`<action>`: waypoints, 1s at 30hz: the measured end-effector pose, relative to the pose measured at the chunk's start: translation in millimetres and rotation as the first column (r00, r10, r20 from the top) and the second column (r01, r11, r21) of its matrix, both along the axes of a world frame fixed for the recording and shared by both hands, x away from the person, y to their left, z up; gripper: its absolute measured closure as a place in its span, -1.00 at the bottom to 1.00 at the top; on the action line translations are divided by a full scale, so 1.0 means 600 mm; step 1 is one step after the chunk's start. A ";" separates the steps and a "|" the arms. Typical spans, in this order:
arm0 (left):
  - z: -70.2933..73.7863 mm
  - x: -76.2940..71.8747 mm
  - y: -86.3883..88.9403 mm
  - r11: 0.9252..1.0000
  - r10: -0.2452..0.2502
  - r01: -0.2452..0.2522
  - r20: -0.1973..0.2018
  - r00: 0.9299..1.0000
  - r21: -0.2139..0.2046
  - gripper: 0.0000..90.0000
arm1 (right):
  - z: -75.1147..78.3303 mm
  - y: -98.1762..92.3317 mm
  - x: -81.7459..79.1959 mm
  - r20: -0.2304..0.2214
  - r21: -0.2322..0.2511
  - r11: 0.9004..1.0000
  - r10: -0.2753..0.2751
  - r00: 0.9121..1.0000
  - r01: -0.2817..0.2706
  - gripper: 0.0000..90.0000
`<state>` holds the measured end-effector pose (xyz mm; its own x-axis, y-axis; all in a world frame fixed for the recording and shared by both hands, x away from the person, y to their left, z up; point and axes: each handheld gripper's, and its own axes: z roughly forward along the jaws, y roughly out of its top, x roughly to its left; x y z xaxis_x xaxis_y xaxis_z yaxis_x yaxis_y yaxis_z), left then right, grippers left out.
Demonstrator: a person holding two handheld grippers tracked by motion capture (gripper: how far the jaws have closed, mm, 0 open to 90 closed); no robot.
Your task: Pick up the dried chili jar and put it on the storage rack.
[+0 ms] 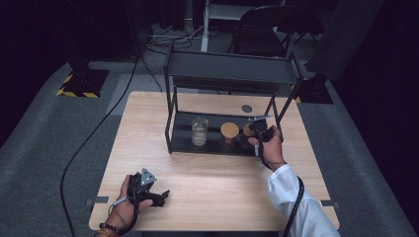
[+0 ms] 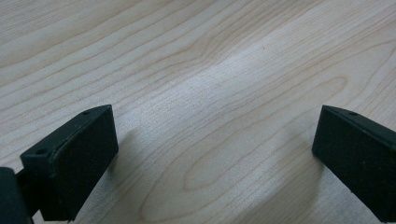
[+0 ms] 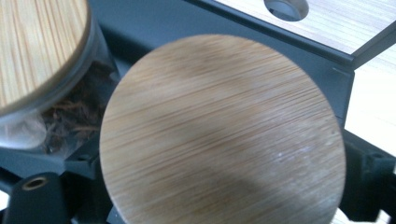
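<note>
Item: my left claw [image 1: 160, 196], low over the bare wooden table [image 2: 224, 70], jaws spread wide with nothing between them.

Item: my right claw [image 1: 260, 129], reaching into the lower tier of the black shelf rack [image 1: 232, 69]. A round bamboo lid [image 3: 223, 135] sits between its jaws, one jaw at each side; whether they press it I cannot tell.

Item: second bamboo-lidded jar [image 3: 37, 51], just beside that lid, holding dark shreds.

Item: clear glass jar [image 1: 199, 131], farther along the same tier.

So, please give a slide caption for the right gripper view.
Right gripper at a bamboo-lidded jar on the black shelf.
</note>
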<state>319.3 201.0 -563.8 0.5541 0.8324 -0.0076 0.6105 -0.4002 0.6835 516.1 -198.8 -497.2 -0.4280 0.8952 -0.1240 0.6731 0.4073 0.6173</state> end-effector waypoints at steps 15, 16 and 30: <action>0.000 0.000 0.000 1.000 -0.001 0.001 0.000 1.000 -0.001 -1.00 | 0.005 0.003 -0.002 -0.004 -0.047 0.996 0.080 0.997 -0.080 -0.88; 0.000 0.000 0.000 1.000 -0.001 0.001 0.000 1.000 -0.001 -1.00 | 0.006 0.004 -0.004 0.001 -0.056 0.994 0.091 0.996 -0.091 -0.88; 0.000 0.000 0.000 1.000 -0.001 0.001 0.000 1.000 -0.001 -1.00 | 0.012 0.004 -0.008 0.039 -0.116 0.986 0.122 0.992 -0.117 -0.89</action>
